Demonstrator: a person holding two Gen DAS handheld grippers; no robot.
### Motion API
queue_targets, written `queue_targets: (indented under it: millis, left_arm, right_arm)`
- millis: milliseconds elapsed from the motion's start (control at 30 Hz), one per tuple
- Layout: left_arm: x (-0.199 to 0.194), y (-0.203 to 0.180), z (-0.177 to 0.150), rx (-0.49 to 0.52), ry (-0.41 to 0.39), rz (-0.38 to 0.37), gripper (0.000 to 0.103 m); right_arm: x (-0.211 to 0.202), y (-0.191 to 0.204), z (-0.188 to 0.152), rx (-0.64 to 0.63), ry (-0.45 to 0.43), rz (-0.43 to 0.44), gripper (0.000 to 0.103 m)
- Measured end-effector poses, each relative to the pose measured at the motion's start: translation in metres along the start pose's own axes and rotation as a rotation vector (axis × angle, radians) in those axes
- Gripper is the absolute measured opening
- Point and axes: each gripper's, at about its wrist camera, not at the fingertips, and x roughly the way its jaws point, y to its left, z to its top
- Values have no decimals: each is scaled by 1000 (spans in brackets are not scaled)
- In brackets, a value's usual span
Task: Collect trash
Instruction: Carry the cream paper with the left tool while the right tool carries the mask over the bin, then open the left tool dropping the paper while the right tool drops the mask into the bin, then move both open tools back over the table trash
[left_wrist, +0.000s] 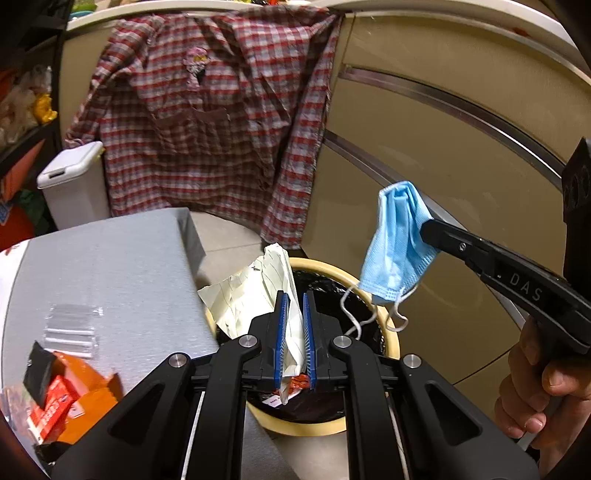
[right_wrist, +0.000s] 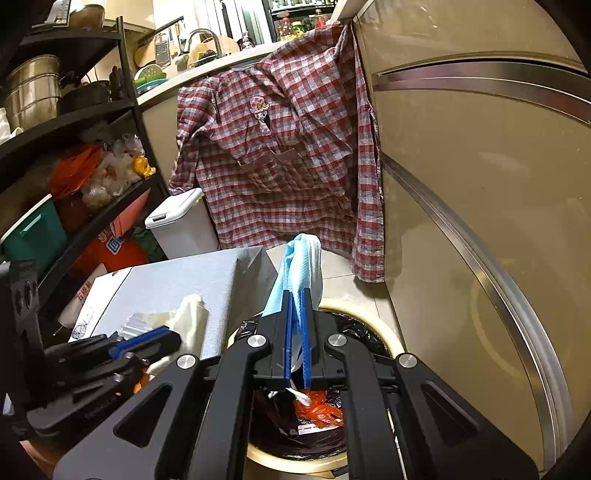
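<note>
The left claw (left_wrist: 294, 314) is clamped on a crumpled sheet of pale yellow lined paper (left_wrist: 255, 291), held above the round cream-rimmed bin with a black liner (left_wrist: 391, 332). To its right, the right claw (right_wrist: 296, 314) is clamped on a light blue pleated face mask (right_wrist: 295, 266), also over the bin. Orange wrappers (left_wrist: 85, 384) lie on the grey bench (left_wrist: 122, 258) at left.

Grey counter (left_wrist: 122, 258) holding clear plastic wrapping (left_wrist: 72, 328) and an orange packet (left_wrist: 79, 391); round bin (left_wrist: 391, 343) on tiled floor (left_wrist: 225, 236).
</note>
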Motion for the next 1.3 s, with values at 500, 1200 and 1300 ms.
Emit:
queue_targets:
  millis: [500, 1200, 1300]
  left_arm:
    - [-29, 20, -3, -10, -26, 53, 38]
    - [-220, 162, -42, -3, -127, 281, 31]
    - [-229, 186, -59, -19, -107, 292, 31]
  right_arm:
    - [4, -8, -5, 16, 11, -11, 28]
    - [-17, 77, -26, -136, 7, 154, 29]
    - [-20, 93, -35, -160, 17, 193, 28]
